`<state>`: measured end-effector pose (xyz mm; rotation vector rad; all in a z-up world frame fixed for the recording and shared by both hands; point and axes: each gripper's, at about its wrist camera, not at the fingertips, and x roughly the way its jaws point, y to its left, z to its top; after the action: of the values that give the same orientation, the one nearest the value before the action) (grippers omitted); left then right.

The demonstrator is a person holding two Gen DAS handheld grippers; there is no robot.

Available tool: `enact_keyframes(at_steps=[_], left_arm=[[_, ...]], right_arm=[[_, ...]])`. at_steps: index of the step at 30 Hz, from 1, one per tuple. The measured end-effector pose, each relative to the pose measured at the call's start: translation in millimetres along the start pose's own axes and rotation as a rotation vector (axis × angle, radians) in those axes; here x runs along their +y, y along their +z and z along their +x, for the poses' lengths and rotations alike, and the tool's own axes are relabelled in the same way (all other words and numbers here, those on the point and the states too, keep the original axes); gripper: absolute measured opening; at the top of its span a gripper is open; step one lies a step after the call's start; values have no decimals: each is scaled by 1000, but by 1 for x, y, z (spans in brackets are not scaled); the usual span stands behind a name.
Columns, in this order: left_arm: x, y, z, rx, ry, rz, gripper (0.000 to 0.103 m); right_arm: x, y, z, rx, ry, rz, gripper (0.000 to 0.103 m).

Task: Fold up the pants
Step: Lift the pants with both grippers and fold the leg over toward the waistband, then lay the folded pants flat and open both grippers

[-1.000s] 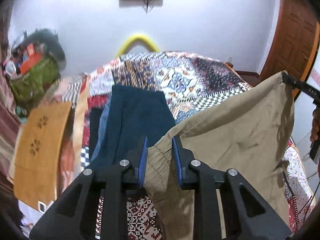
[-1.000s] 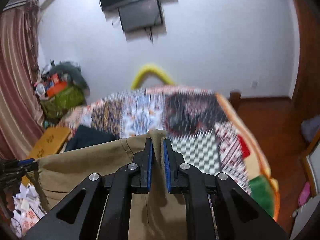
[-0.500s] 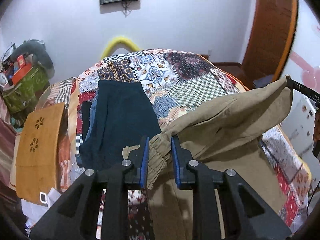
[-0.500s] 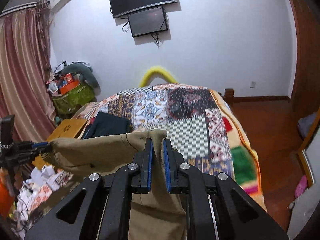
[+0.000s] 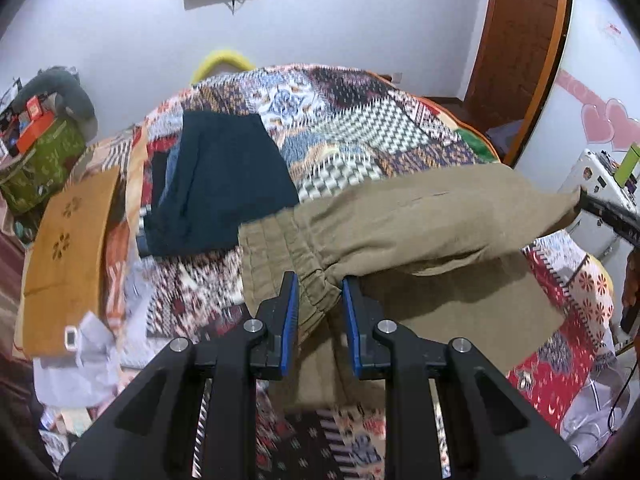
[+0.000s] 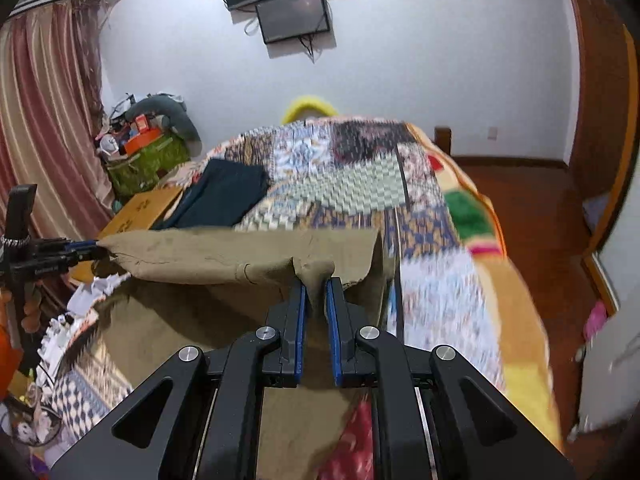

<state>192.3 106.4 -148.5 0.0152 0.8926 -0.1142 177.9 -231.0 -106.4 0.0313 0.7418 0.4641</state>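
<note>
Room: white-walled bedroom, bed under a patchwork quilt (image 5: 360,120) filling both views; wall screen (image 6: 294,16) above, wooden door at far right.

Left of bed: striped curtain (image 6: 44,120), green bag (image 5: 38,160) of clutter, tan wooden board (image 5: 64,256) leaning at the mattress edge.

On the quilt, left part: dark folded garments (image 5: 220,184), lying flat, just beside the piece I am handling.

Task item: khaki pants (image 5: 420,232), held across the near end of the bed. A second ago they hung high and upright like a curtain between my tongs; now the held edge has come down and tipped forward over the quilt, the lower cloth already resting on it. I judge this the lay-down of a fold: the top layer is being carried over the part beneath, not yet released.

My left gripper (image 5: 318,300): clamped on the gathered elastic waistband, bunched between the blue pads.

My right gripper (image 6: 316,300): clamped on a pinch of the other end of the held edge.

View notes: the left wrist view shows the waistband gathers and the flat lower layer; only a sliver of the right tongs at its far right. The right wrist view shows the left tongs whole at the cloth's far corner, the curtain, and the bare floor right of the bed.
</note>
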Motion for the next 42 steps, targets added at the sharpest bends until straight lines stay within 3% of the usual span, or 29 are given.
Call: enact_keyframes(at_steps=[8,14,16,18,21,23,24,26,28,31,38,42], left_arm=[[-4,-39,2,36,7,-2,21],[-3,-53,-2,47,36,-8,24],[-5,-56,-7,42,60,5,32],[-9,-56,-14,18,89,26,51],[-18,-54,-26,-26,139,79,67],[-24,-52,-30,-41,153,107,79],[-28,-50,-31,-48,160,123,87],[-37,-47,-31,-62,170,166,94],[-49,-45,-24,-55,180,226,96],[-65,-44,-9,-30,186,300,96],[-93,-45,33,31,208,450,96],[-95,-35,38,26,194,446,96]], right_arm=[[1,-63,3,107,-16,67,9],[8,-91,4,171,-56,40,13],[11,-96,1,175,-63,33,13],[15,-99,-5,170,-72,25,13],[18,-97,-14,154,-93,11,15],[22,-95,-20,135,-102,3,21],[24,-93,-23,126,-105,-5,28],[30,-89,-26,108,-104,-23,43],[37,-83,-27,94,-90,-42,57],[50,-75,-22,89,-62,-70,66],[76,-69,9,117,3,-152,66],[90,-70,31,150,26,-197,66]])
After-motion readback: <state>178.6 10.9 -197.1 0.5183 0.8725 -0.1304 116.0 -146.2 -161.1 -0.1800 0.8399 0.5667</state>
